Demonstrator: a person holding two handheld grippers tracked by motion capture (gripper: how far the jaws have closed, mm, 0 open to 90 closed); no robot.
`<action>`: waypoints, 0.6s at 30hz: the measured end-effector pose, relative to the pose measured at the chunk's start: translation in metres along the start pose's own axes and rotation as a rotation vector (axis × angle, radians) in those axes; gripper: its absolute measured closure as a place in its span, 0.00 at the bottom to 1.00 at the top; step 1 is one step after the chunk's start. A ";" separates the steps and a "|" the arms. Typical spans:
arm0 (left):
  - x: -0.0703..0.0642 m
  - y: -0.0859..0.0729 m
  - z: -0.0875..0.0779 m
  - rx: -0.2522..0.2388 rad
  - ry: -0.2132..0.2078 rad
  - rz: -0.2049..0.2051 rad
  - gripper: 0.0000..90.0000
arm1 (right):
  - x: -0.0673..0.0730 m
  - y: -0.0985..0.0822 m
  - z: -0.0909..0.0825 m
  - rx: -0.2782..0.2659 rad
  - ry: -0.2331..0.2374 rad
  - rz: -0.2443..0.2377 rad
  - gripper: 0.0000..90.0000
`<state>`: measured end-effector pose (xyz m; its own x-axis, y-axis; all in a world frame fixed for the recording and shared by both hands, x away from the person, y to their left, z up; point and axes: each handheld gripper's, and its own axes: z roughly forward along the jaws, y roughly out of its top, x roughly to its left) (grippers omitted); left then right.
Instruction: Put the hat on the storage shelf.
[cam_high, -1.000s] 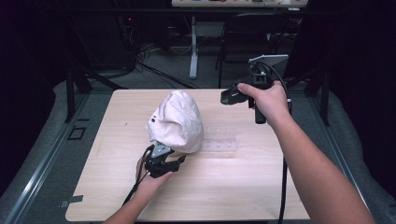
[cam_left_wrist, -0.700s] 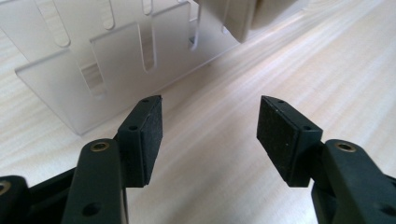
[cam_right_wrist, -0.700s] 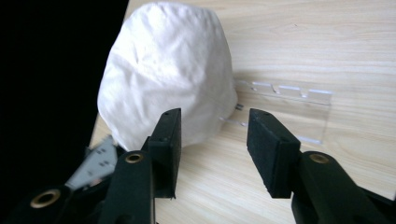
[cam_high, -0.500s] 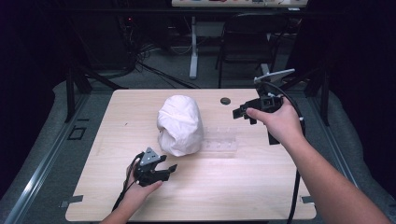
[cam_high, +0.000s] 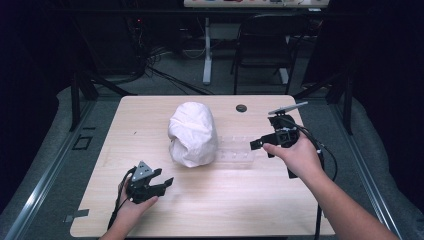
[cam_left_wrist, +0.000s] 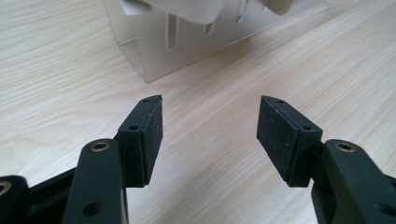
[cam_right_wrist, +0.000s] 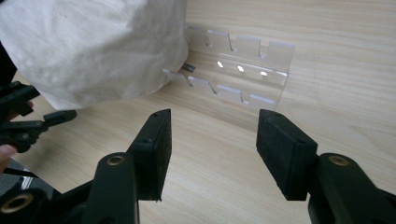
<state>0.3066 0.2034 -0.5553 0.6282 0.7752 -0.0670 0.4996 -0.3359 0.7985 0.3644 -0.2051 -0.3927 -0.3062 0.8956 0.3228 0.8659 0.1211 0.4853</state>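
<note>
A white cloth (cam_high: 192, 134) is draped over the left end of a clear plastic rack (cam_high: 235, 150) in the middle of the wooden table (cam_high: 150, 110). My left gripper (cam_high: 165, 184) rests low near the table's front left, open and empty, and points at the rack (cam_left_wrist: 187, 51) and the cloth (cam_left_wrist: 187, 7). My right gripper (cam_high: 256, 145) hovers at the rack's right end. Its jaws have just been opening and nothing is between them. In the right gripper view the gripper (cam_right_wrist: 212, 140) looks down on the slotted rack (cam_right_wrist: 238, 70), the cloth (cam_right_wrist: 93, 46) and the left gripper (cam_right_wrist: 42, 123).
A small dark round spot (cam_high: 241, 108) sits on the table near its far edge. Beyond the table stand a chair (cam_high: 265, 45) and cables on the floor. Bare wood lies in front of the rack and along the table's left side.
The left gripper has drawn back from the cloth's lower edge toward the front left. The right gripper has come down from the far edge to the rack's right end and opened.
</note>
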 end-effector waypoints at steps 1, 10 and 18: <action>0.001 -0.001 0.000 -0.005 0.005 0.002 0.46 | -0.001 -0.003 0.002 0.006 -0.005 -0.004 0.50; 0.008 -0.005 0.001 -0.010 0.031 0.015 0.46 | -0.010 -0.034 0.024 -0.006 0.045 -0.015 0.50; 0.013 -0.009 0.003 -0.010 0.029 -0.013 0.46 | -0.021 -0.064 0.049 0.004 0.033 -0.052 0.50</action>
<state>0.3124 0.2148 -0.5650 0.6040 0.7947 -0.0603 0.5017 -0.3203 0.8036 0.3349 -0.2105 -0.4703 -0.3637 0.8736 0.3233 0.8499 0.1692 0.4991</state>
